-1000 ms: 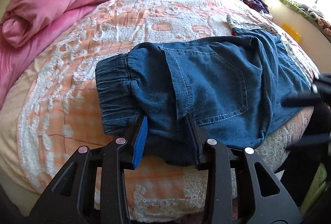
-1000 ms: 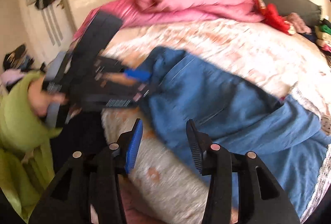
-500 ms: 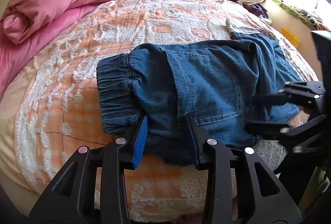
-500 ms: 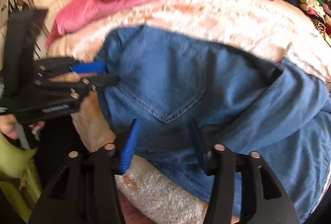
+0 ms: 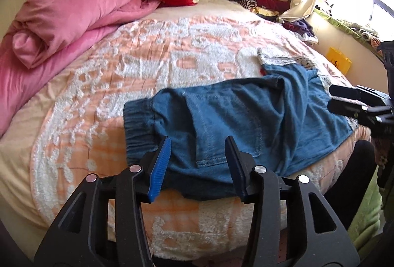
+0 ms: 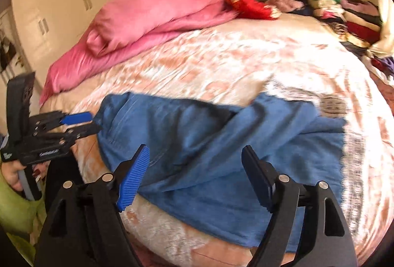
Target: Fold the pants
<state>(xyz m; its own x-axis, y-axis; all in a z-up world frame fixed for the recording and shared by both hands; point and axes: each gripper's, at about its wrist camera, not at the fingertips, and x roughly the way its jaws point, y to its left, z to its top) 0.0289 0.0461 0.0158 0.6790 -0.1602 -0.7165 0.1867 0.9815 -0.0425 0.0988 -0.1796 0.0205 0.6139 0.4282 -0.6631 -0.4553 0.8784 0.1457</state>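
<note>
Both tongs, left and right, have just been opening and grip nothing; pants lie at twelve o'clock on the bed. I'd square edges before refolding.

The pants are matt blue denim with stitched seams, lying on a nubbly tufted bedspread, with a smooth, faintly shiny pink quilt far left.
</note>
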